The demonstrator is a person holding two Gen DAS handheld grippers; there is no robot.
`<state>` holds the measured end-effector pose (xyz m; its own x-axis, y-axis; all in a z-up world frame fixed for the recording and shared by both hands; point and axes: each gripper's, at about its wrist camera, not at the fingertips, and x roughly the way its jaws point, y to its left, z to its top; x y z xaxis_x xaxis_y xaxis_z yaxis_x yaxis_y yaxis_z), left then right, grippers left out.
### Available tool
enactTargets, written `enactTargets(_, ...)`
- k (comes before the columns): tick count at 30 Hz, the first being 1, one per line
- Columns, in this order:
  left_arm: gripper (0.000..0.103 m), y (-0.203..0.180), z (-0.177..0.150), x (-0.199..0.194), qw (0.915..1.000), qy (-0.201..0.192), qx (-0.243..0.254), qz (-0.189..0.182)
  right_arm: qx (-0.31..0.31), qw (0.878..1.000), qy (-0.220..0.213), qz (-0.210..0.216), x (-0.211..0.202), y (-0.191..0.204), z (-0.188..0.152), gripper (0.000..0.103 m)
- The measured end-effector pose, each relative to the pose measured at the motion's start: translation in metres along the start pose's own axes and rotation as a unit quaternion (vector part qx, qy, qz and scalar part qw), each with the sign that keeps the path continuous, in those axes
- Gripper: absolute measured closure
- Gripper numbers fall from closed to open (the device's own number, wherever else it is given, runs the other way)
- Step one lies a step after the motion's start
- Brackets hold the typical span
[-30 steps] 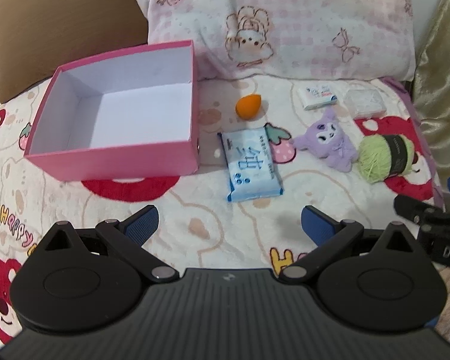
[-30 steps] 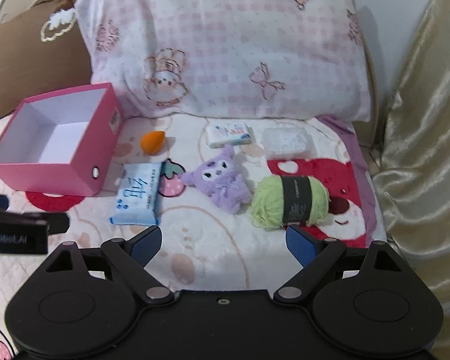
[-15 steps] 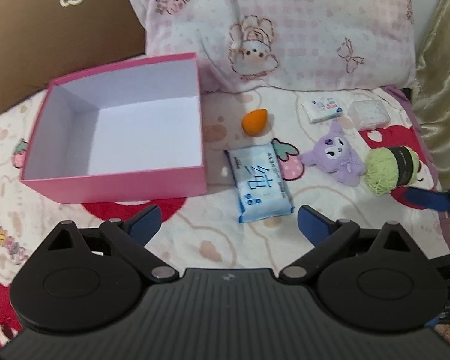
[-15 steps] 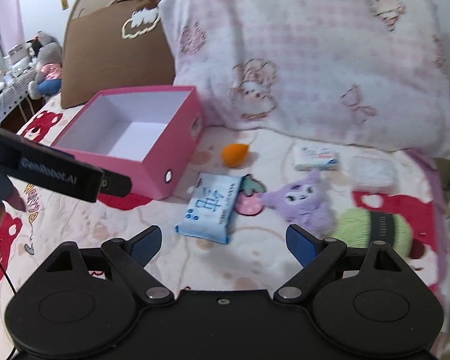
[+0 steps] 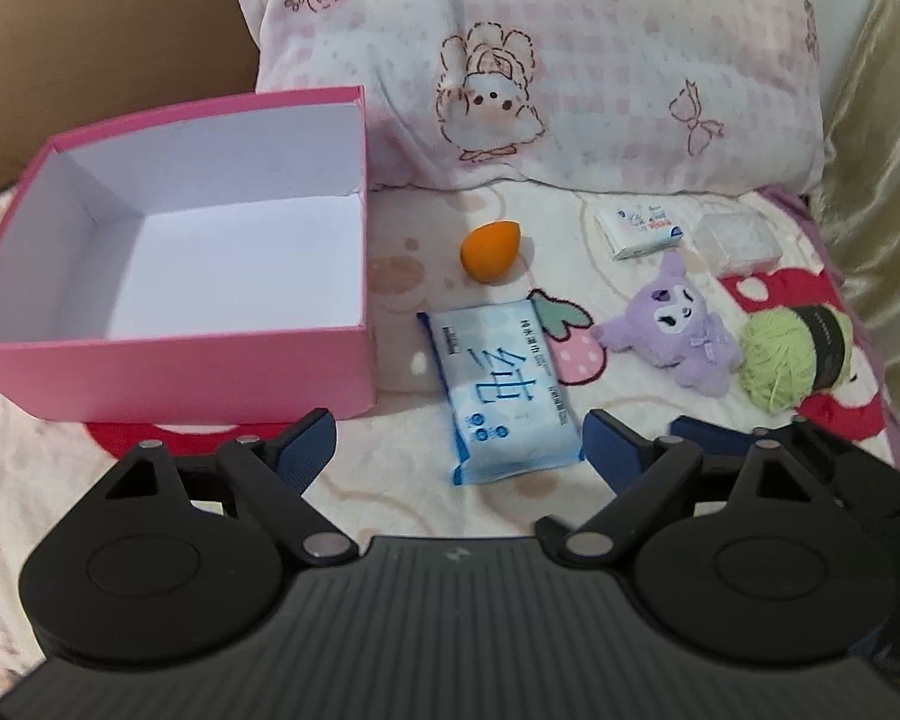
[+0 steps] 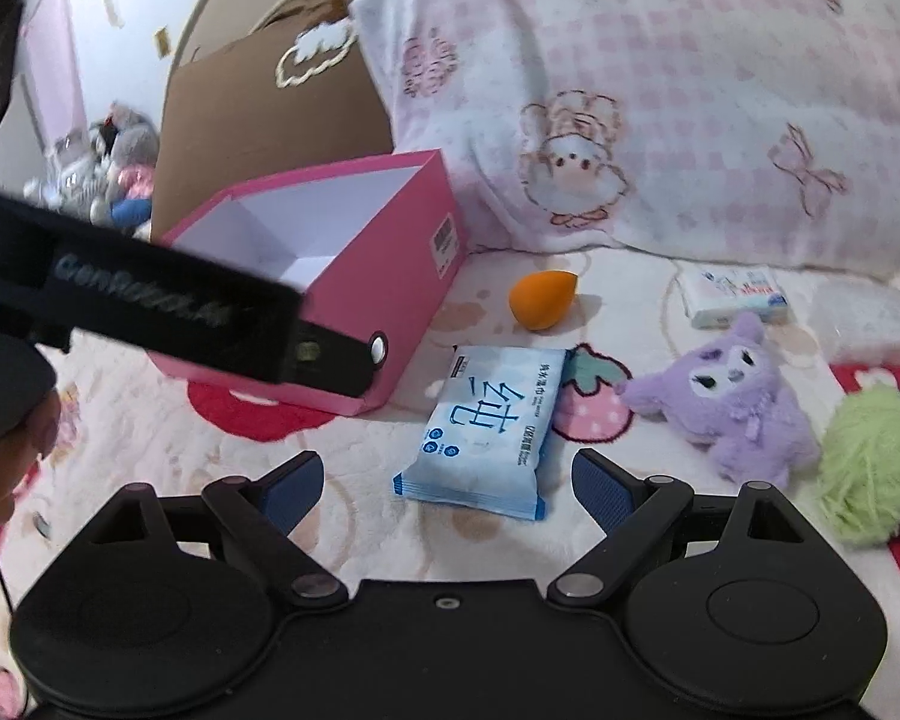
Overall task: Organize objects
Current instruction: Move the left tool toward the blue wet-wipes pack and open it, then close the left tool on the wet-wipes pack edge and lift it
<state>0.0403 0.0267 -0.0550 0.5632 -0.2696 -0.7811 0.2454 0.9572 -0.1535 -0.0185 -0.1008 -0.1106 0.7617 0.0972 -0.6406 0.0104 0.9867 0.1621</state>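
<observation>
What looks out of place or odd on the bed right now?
Nothing looks spilled or damaged. The pink cardboard box is empty, while the blue wet-wipe pack, orange egg-shaped sponge, purple plush toy and green yarn ball lie loose beside it. The pack lies askew.

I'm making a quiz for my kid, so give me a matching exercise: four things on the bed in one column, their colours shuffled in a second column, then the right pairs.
Things:
1. box
2. sponge
3. plush toy
4. yarn ball

Colours:
A. green
B. purple
C. pink
D. orange

Pairs: 1-C, 2-D, 3-B, 4-A
</observation>
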Motion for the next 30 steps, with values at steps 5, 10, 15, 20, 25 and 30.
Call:
enactTargets(5, 0.016, 0.0, -0.006, 0.018, 0.9996, -0.001, -0.004, -0.028, -0.028, 0.999, -0.007, -0.016, 0.018, 0.009, 0.0, 0.011)
enactTargets(10, 0.024, -0.001, -0.008, 0.039, 0.9992, 0.011, 0.0, -0.038, -0.045, 0.998, 0.017, -0.034, 0.037, 0.007, -0.007, 0.011)
enactTargets(15, 0.037, -0.002, -0.013, 0.058, 0.9971, 0.031, 0.023, -0.066, -0.023, 0.999, 0.037, -0.03, 0.056, -0.003, -0.015, 0.015)
enactTargets(20, 0.051, -0.001, -0.014, 0.072, 0.9949, 0.038, 0.008, -0.093, -0.029, 0.998, 0.038, -0.038, 0.067, -0.006, -0.023, 0.021)
enactTargets(25, 0.062, -0.006, -0.009, 0.084, 0.9949, 0.045, 0.013, -0.09, 0.01, 0.999, 0.036, -0.033, 0.078, -0.016, -0.02, 0.024)
enactTargets(30, 0.067, -0.011, -0.007, 0.09, 0.9972, 0.048, 0.016, -0.055, -0.001, 0.999, 0.034, -0.019, 0.084, -0.009, -0.021, 0.031)
